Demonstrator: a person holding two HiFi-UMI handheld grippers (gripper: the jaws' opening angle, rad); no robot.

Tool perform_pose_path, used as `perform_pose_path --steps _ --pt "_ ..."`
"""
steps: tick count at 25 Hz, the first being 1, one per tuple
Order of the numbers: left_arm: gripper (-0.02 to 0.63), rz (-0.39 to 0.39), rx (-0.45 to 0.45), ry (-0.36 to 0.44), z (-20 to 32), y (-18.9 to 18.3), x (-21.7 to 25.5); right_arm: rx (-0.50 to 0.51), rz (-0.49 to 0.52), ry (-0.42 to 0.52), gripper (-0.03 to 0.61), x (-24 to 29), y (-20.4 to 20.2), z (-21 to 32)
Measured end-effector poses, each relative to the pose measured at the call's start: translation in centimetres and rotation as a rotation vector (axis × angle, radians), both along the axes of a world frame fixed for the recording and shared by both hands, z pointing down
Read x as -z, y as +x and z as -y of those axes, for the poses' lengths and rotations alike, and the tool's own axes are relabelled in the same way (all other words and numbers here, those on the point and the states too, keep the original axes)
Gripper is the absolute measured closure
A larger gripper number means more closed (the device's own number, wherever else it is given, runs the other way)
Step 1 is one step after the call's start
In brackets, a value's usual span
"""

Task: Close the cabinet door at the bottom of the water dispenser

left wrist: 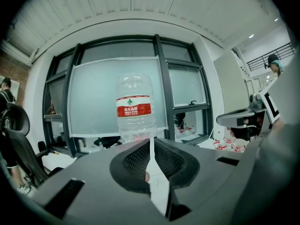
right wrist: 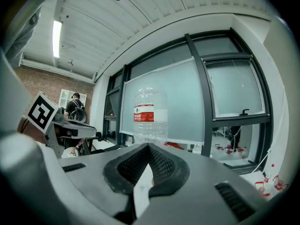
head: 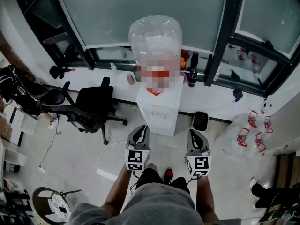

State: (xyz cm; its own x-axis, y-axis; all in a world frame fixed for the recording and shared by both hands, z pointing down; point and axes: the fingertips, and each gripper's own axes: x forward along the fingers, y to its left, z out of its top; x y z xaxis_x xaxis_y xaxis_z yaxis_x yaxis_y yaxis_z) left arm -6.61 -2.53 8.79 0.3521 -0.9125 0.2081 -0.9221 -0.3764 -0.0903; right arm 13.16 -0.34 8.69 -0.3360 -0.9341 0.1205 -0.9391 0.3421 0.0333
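The white water dispenser (head: 158, 109) stands against the window sill with a big clear bottle (head: 154, 36) on top. From above I cannot make out its bottom cabinet door. My left gripper (head: 140, 128) and right gripper (head: 196, 133) hover side by side just in front of the dispenser's base, touching nothing. Both point toward it. In the left gripper view the left gripper (left wrist: 151, 142) has its pads nearly together with nothing between them, and the bottle (left wrist: 135, 109) rises behind them. In the right gripper view the right gripper (right wrist: 149, 147) has its tips meeting below the bottle (right wrist: 150, 114).
A black office chair (head: 93, 104) stands left of the dispenser. A small black bin (head: 200, 121) sits at its right, with empty clear water bottles (head: 248, 132) farther right. A cable (head: 56, 135) trails over the floor at the left. A person (right wrist: 75, 105) stands far left.
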Motion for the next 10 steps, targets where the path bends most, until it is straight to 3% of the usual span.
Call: perform_pose_path --steps 10 --pt "0.566 -0.005 0.0 0.004 0.09 0.18 0.11 -0.004 0.0 0.003 0.563 0.05 0.16 -0.02"
